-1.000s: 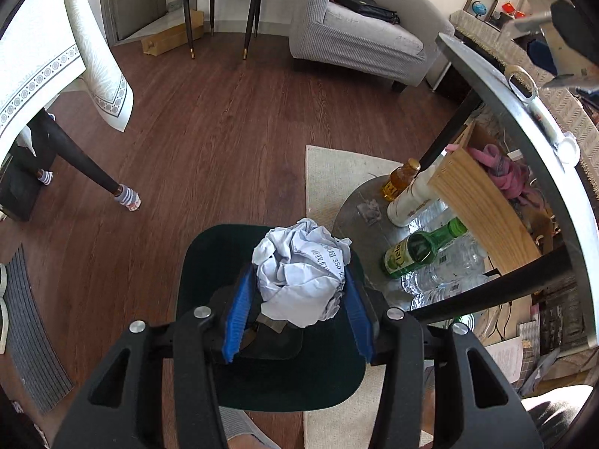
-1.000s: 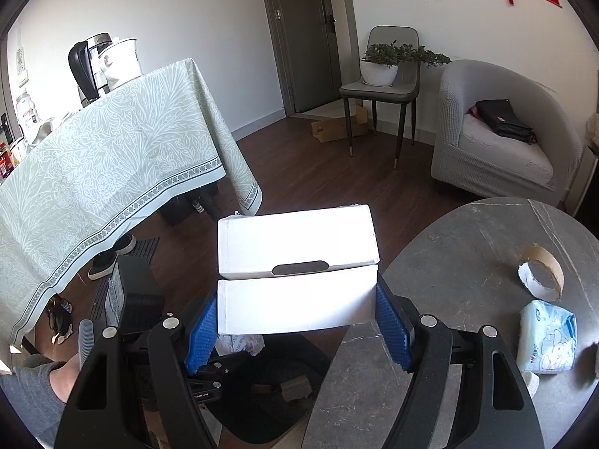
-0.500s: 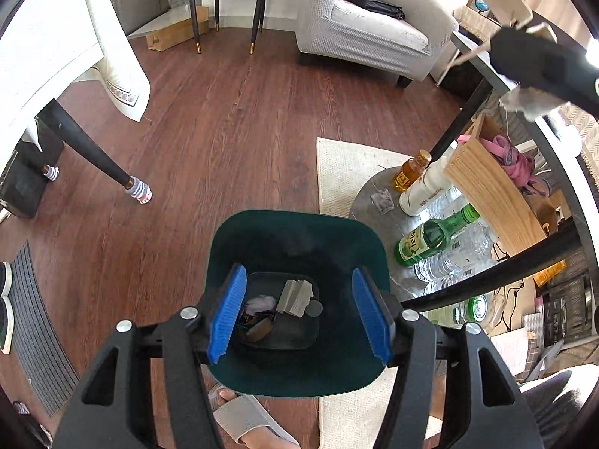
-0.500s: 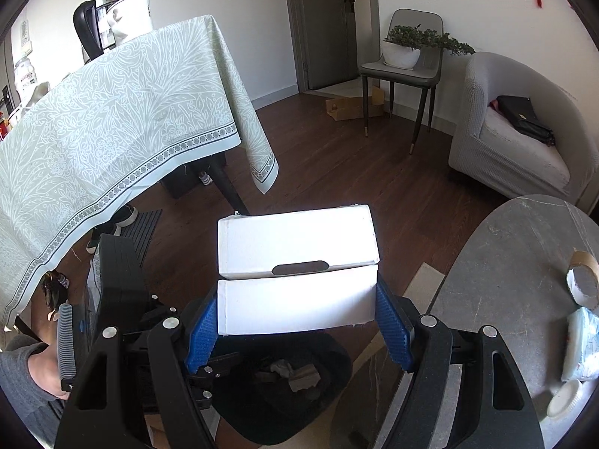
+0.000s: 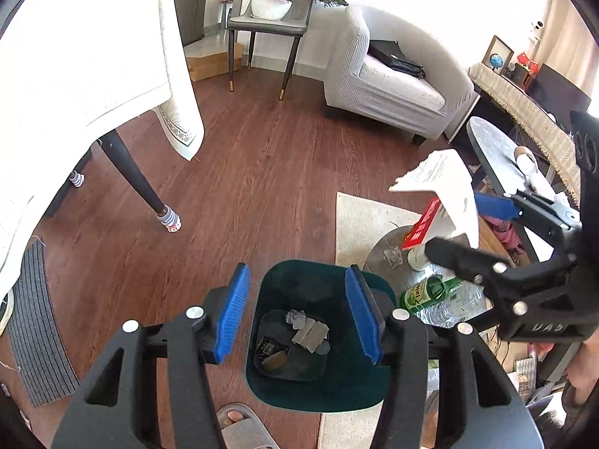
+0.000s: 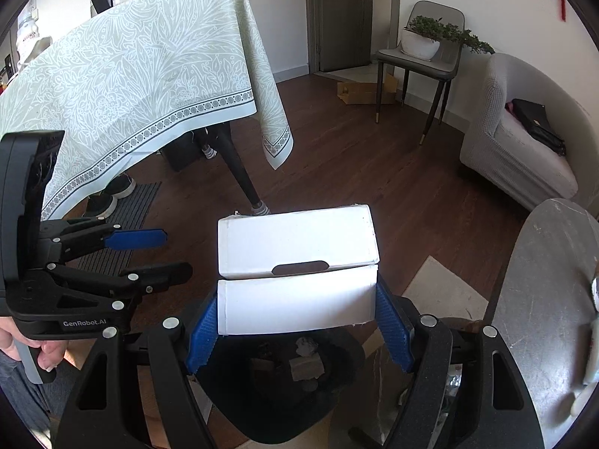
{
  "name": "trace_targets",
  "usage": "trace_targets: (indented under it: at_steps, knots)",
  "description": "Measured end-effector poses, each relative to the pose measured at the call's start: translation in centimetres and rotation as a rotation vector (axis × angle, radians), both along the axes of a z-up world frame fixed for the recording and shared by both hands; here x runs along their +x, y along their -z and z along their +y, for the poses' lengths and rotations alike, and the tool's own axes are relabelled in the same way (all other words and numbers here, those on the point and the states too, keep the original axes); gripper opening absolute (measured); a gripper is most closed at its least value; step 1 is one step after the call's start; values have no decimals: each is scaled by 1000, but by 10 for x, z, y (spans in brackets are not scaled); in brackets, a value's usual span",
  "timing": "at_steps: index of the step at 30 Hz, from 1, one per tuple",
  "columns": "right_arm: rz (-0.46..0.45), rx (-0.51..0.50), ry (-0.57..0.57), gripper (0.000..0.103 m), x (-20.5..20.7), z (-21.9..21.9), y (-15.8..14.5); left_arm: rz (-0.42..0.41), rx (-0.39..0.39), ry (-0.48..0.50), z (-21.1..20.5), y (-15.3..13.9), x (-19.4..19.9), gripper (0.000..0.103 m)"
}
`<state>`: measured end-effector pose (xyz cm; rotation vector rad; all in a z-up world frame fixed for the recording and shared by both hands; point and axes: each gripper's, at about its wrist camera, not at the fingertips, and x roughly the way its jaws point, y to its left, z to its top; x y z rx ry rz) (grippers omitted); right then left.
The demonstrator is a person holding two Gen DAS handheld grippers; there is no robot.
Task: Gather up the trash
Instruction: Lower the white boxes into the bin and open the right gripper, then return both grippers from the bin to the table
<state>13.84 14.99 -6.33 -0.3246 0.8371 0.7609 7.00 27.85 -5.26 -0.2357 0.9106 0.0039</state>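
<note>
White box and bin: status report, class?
Left hand-held gripper open, empty. Right hand-held gripper shut on white box, above green bin. Nothing blocking.
</note>
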Motion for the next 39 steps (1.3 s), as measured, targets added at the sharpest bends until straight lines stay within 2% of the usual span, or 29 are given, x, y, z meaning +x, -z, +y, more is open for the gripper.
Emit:
trace_targets:
  at_steps: [9,21,26,32,39]
  knots:
    - [46,-102,-15,74,-1,23,38,-71,-28,-14,7,-29,-5,38]
    - [109,-213,-26,75,-3,24,81,-142,-76,0,6,-54,-9,33]
    - [136,-267,-28,81,-3,25,95,-167,-85,2,8,-62,-11,33]
    - [134,-260,-28,82,-6,23,91,-194,-95,-5,10,-70,-11,33]
    - [97,-166,-43,81,-13,23,61,-228,-100,-16,10,-82,-11,33]
